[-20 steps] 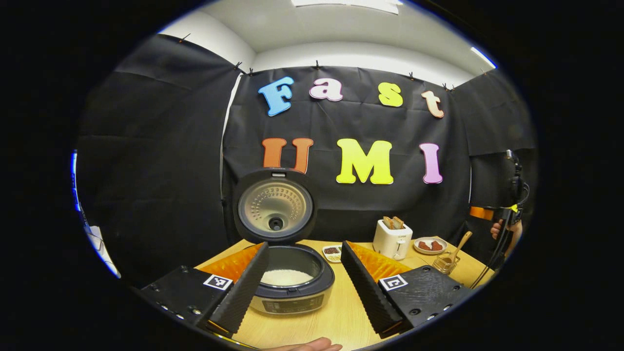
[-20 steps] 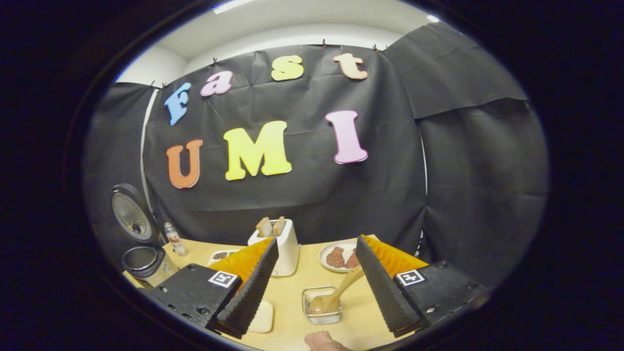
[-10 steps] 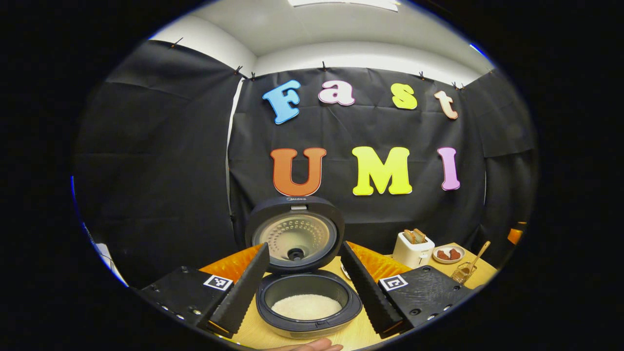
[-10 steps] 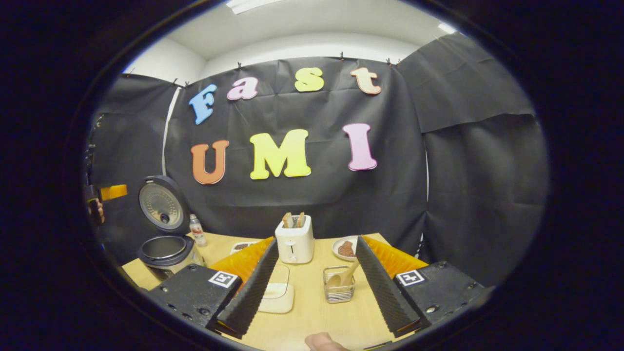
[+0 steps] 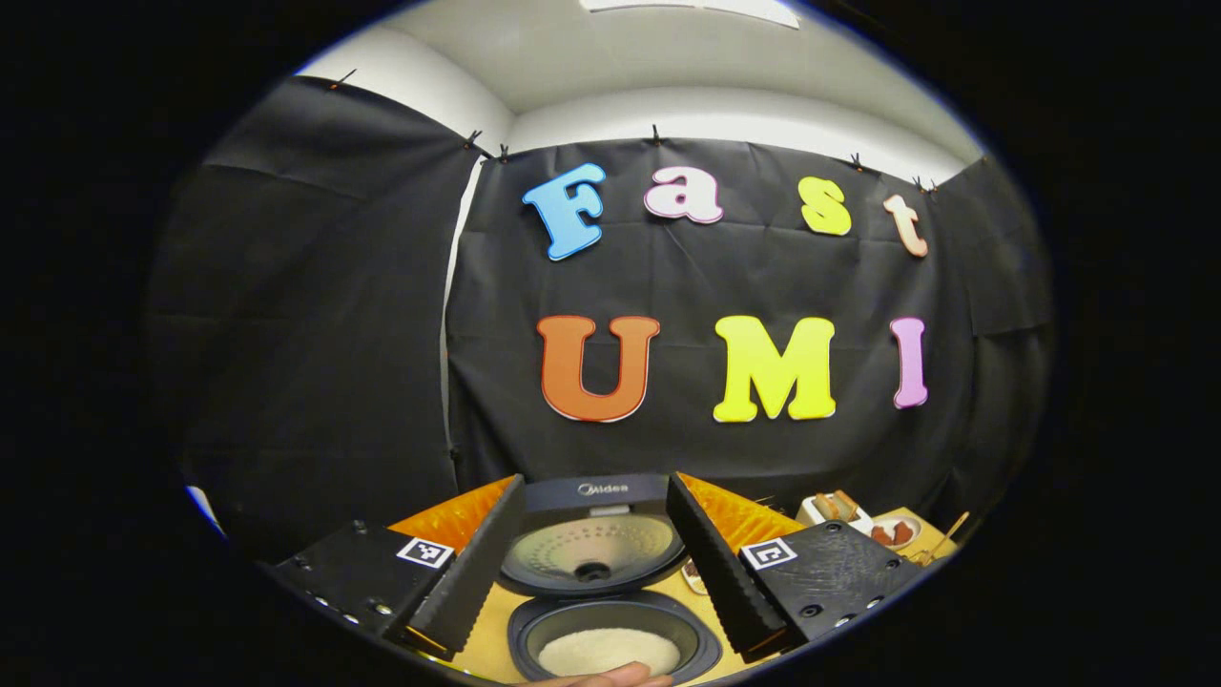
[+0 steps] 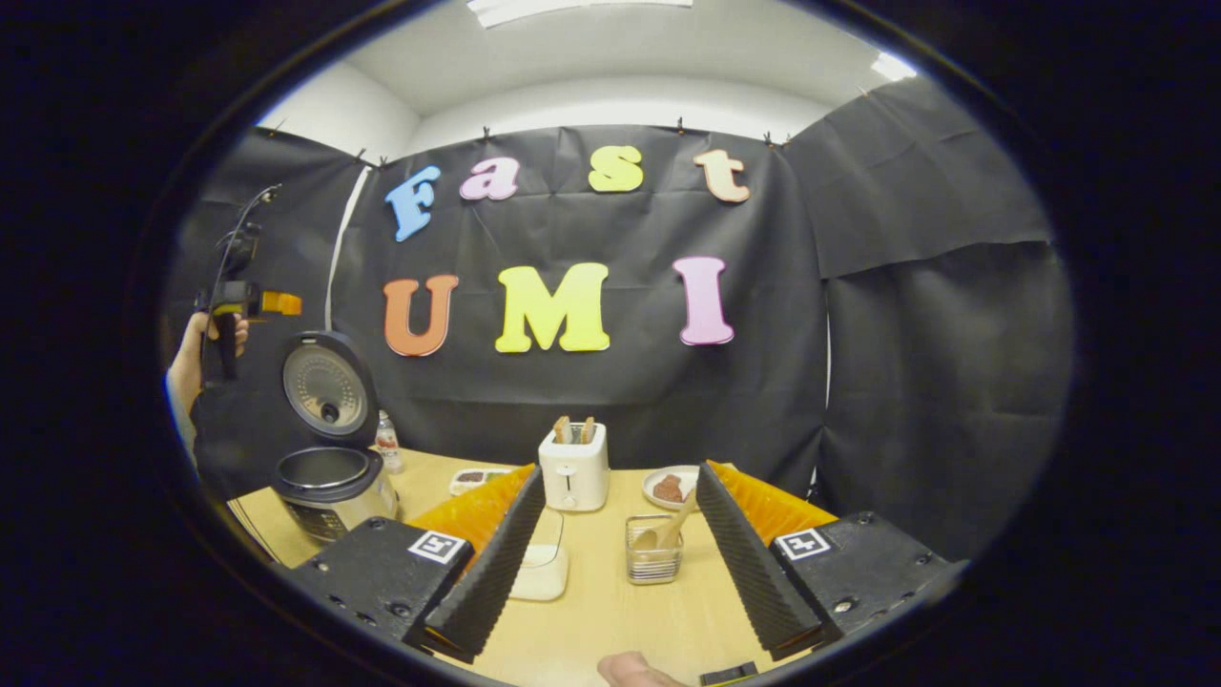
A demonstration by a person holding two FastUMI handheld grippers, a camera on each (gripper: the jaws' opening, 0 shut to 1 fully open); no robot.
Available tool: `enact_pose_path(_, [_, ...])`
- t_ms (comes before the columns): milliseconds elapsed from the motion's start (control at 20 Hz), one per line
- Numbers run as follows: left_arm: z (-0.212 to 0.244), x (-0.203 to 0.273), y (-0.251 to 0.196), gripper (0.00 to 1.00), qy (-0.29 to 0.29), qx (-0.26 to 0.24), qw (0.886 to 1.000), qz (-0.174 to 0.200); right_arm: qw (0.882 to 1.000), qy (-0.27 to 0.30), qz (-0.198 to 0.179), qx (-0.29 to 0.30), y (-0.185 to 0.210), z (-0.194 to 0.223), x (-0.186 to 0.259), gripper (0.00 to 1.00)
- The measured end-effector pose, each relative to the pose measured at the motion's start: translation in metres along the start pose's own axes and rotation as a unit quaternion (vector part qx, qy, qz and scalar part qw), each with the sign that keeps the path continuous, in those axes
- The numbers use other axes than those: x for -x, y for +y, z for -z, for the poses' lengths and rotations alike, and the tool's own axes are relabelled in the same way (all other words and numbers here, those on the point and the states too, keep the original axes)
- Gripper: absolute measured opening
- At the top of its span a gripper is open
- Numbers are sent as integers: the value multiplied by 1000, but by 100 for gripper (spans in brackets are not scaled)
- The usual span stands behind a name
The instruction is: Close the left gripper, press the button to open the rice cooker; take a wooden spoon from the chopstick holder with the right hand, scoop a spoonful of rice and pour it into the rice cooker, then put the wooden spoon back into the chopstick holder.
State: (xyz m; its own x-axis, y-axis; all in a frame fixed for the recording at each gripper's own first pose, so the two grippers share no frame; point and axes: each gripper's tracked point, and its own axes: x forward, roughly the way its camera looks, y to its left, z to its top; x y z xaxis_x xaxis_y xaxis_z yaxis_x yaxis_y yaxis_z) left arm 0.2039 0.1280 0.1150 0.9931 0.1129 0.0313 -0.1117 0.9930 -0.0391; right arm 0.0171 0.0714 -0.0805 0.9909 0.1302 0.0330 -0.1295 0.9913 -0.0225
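Observation:
The rice cooker stands open just below my left gripper, lid upright, white rice in its pot. My left gripper is open with nothing between its fingers. In the right gripper view the cooker sits at the table's left, and a hand holds the left gripper high above it. The wooden spoon leans in the wire chopstick holder, which lies ahead of my right gripper, between its fingers and apart from them. That gripper is open and empty.
A white toaster with bread stands at the back, a plate of brown food to its right. A white lidded box lies partly behind one finger. A small bottle and a small tray sit near the cooker.
My left gripper has moved in over the open cooker, which sank to the bottom of its view. My right gripper drew back from the holder, spoon still inside. Both stayed open.

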Motion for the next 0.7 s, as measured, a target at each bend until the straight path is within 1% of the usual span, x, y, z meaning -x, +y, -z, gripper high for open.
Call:
enact_pose_path(100, [5, -22, 0, 94, 10, -12, 1000, -14, 1000, -2, -9, -1, 4, 1, 3, 100])
enact_pose_path(200, [6, -40, -6, 94, 12, -31, 999, -16, 1000, -6, -18, -5, 3, 1, 7, 100])
enact_pose_path(300, [9, -59, -11, 94, 13, -35, 999, -19, 1000, -8, -23, -9, 1, 4, 6, 100])
enact_pose_path(450, [34, -88, 2, 95, 33, -65, 996, -50, 1000, -12, -10, 8, -9, 7, 7, 100])
enact_pose_path(500, [41, -93, 14, 96, 41, -76, 994, -71, 1000, -16, -6, 13, -12, 6, 8, 100])
enact_pose_path(550, [36, -97, 12, 98, 25, -68, 995, -67, 1000, -19, -4, 14, -12, 5, 10, 100])
enact_pose_path(600, [36, -100, 14, 94, 33, -65, 995, -67, 1000, -20, -8, 12, -10, 4, 12, 96])
enact_pose_path(650, [39, -102, 16, 99, 45, -60, 995, -69, 1000, -19, -11, 9, -10, 7, 16, 96])
enact_pose_path(700, [40, -103, 19, 93, 52, -54, 995, -72, 1000, -17, -13, 8, -9, 9, 17, 96])
